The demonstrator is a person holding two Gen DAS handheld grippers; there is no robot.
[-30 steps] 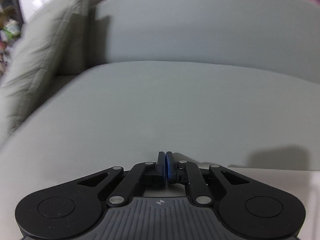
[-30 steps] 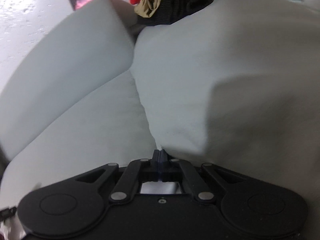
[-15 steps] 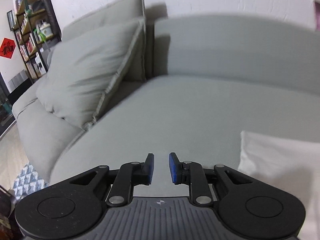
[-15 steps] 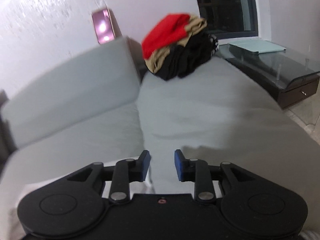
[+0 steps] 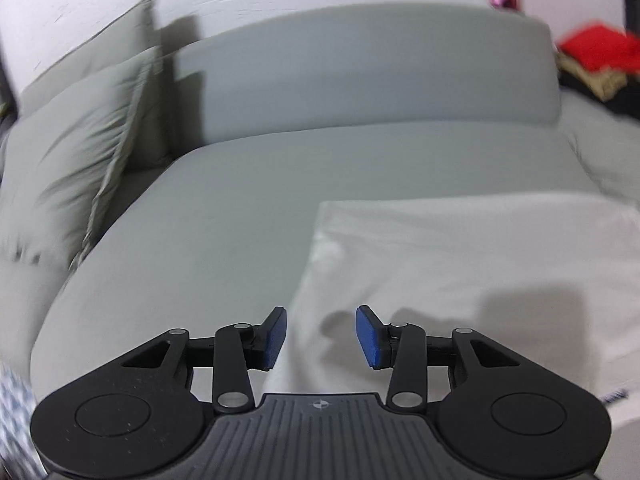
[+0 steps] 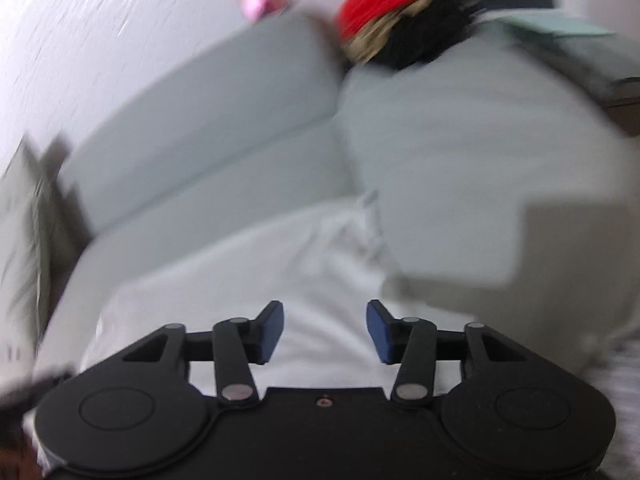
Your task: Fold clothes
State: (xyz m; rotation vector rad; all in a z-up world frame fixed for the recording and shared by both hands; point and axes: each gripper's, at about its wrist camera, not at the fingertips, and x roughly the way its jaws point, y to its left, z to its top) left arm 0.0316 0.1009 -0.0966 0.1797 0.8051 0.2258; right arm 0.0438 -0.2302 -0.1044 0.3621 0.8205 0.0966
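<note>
On the grey sofa seat (image 5: pixel 224 216) a white garment (image 5: pixel 460 264) was laid flat, its left edge running just ahead of the left gripper (image 5: pixel 321 336); that gripper's blue pads (image 5: pixel 275 334) were seen apart and opening, nothing being pinched between them; the right gripper (image 6: pixel 325 330) was likewise held above the white cloth (image 6: pixel 280 264), its jaws opening and empty; a grey cushion (image 5: pixel 68 168) was propped at the sofa's left end; a heap of red, tan and black clothes (image 6: pixel 396 20) was piled at the far right, well apart from the garment.
</note>
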